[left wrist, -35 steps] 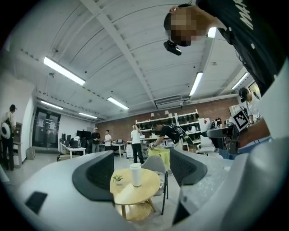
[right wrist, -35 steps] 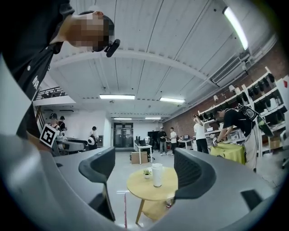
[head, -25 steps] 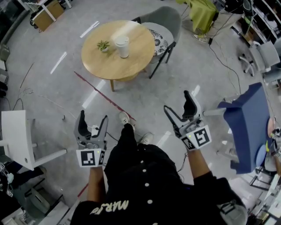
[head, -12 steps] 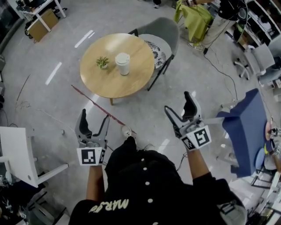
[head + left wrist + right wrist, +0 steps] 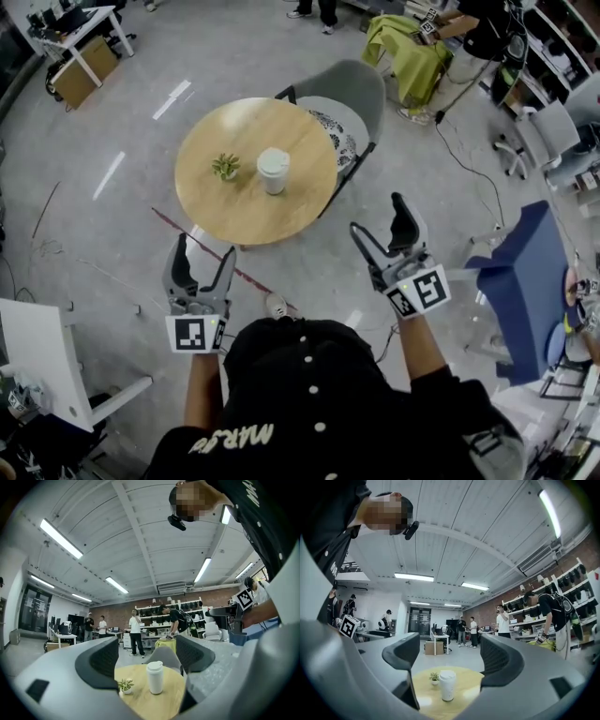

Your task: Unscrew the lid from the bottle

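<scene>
A white bottle [image 5: 273, 172] with its lid on stands upright near the middle of a round wooden table [image 5: 216, 202]. It also shows in the left gripper view as the bottle [image 5: 154, 677] and in the right gripper view as the bottle [image 5: 447, 685], well ahead of the jaws. My left gripper [image 5: 198, 266] is open and empty, short of the table's near edge. My right gripper [image 5: 388, 231] is open and empty too, off the table's right side.
A small potted plant [image 5: 225, 169] sits left of the bottle. A grey chair [image 5: 345, 82] stands behind the table. A blue chair [image 5: 520, 272] is at the right, a white chair [image 5: 37, 337] at the left. Several people stand at the far shelves [image 5: 136, 632].
Both grippers have moved forward toward the table, which now lies nearer and lower in the head view. Both stayed open.
</scene>
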`<state>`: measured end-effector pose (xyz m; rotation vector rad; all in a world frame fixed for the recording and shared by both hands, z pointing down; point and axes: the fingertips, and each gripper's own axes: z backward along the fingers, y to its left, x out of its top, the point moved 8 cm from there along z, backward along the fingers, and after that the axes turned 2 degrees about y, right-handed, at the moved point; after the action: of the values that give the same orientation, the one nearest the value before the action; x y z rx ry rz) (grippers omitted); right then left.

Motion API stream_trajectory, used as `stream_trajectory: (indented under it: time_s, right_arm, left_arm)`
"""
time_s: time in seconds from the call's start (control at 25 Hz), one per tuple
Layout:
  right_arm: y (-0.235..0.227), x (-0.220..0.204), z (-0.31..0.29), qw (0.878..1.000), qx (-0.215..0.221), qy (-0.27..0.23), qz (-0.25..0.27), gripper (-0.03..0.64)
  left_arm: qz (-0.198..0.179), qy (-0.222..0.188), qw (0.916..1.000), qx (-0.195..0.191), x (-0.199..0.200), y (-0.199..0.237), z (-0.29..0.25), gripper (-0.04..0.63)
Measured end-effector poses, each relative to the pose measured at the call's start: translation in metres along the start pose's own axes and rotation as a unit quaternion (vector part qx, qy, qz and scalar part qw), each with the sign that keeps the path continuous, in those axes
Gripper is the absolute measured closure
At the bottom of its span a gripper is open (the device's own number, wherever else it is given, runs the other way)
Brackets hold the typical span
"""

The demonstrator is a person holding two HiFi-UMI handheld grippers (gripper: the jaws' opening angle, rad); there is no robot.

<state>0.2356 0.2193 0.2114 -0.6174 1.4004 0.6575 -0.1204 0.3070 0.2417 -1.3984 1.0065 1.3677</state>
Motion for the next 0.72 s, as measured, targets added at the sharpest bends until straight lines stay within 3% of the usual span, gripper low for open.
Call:
stream_trajectory:
  time_s: [0.2,0.32,0.72]
  right_arm:
    - [0.005,0.005,-0.032,1.0,-0.012,-0.007,0.007,0.224]
    - [0.007,0.002,-0.042,1.0,-0.019,-0.006,0.006,0.225]
    - [-0.025,-0.011,-0.067,1.0,-0.023,0.011,-0.004,0.225]
  left_arm:
    - [0.029,0.017,0.9994,-0.011,-0.004,0.036,-0.019,0.229]
    - [0.028,0.023,0.9992,-0.017,-0.008,0.05,-0.027,0.229]
    - [0.028,0.035,0.9983,-0.036,-0.024,0.05,-0.071,0.229]
